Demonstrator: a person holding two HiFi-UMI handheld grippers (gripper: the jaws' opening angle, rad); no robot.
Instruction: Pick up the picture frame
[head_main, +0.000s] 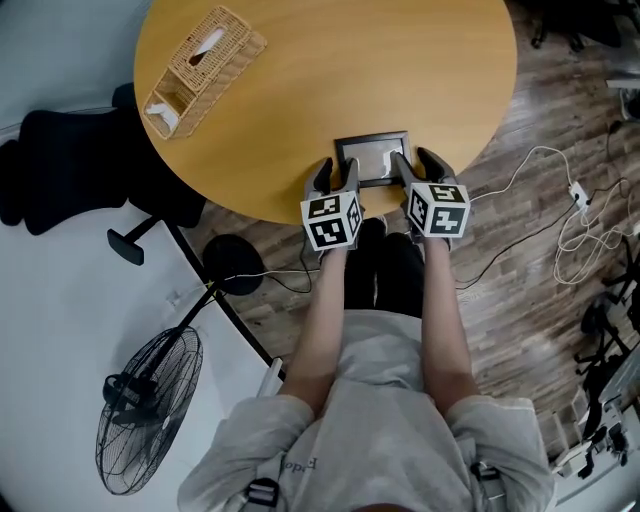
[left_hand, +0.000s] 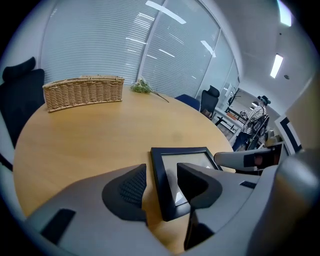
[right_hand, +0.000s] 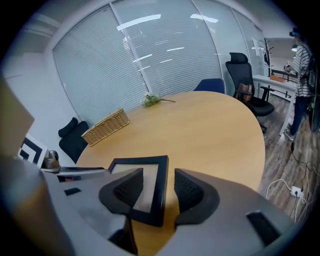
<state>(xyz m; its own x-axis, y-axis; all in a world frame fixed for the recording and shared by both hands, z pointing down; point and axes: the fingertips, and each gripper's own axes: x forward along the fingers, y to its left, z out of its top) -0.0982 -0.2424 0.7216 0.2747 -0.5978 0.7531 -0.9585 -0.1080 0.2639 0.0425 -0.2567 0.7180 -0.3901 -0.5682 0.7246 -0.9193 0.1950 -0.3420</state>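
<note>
Left gripper (left_hand: 159, 176): jaws apart, straddling the left side bar of the black rectangular picture frame (head_main: 372, 156); a gap shows beside the outer jaw. Right gripper (right_hand: 157, 182): jaws apart, straddling the right side bar. Frame lies flat at the near edge of the round tan wooden table (head_main: 400, 60). Woven wicker basket (head_main: 205, 65) sits well apart, far left.
</note>
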